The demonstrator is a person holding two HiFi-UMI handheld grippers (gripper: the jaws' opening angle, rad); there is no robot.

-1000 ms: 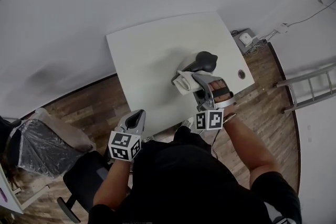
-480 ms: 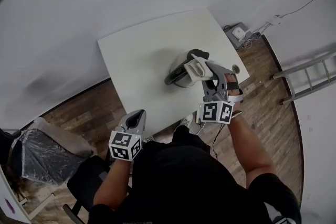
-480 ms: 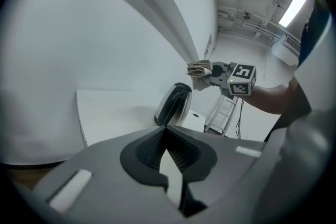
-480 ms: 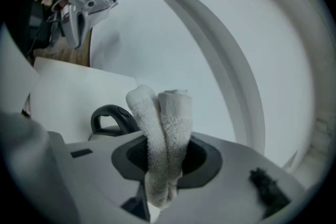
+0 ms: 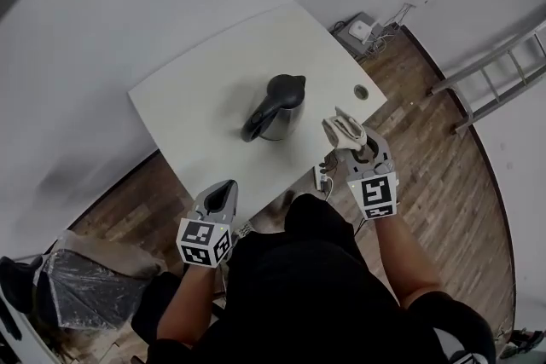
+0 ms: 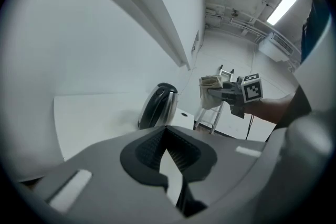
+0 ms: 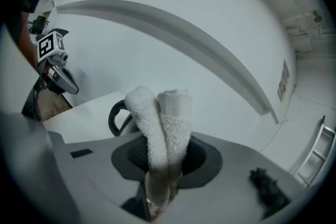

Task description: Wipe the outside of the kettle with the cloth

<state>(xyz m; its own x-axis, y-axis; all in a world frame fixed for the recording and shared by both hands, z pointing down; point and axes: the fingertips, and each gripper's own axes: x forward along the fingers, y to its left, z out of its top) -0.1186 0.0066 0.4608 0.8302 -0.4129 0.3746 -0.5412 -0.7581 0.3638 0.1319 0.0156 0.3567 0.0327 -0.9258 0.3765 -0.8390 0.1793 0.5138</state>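
A steel kettle point(image 5: 275, 106) with a black lid and handle stands upright near the middle of the white table point(image 5: 188, 98). It also shows in the left gripper view as the kettle point(image 6: 157, 106), and its handle point(image 7: 116, 115) peeks out behind the cloth. My right gripper point(image 5: 345, 132) is shut on a folded white cloth point(image 7: 164, 123), held off the kettle's right side and apart from it, over the table's near right edge. My left gripper point(image 5: 220, 193) hangs below the table's front edge, jaws together and holding nothing.
The table has a round cable hole point(image 5: 361, 91) near its right corner. A ladder point(image 5: 486, 77) leans at the right, a power strip point(image 5: 360, 30) lies on the wooden floor beyond the table, and a plastic-covered chair point(image 5: 77, 286) stands at the lower left.
My right gripper has drawn the cloth off the kettle, back toward me and to the right. The kettle now stands uncovered. The left gripper has stayed put.
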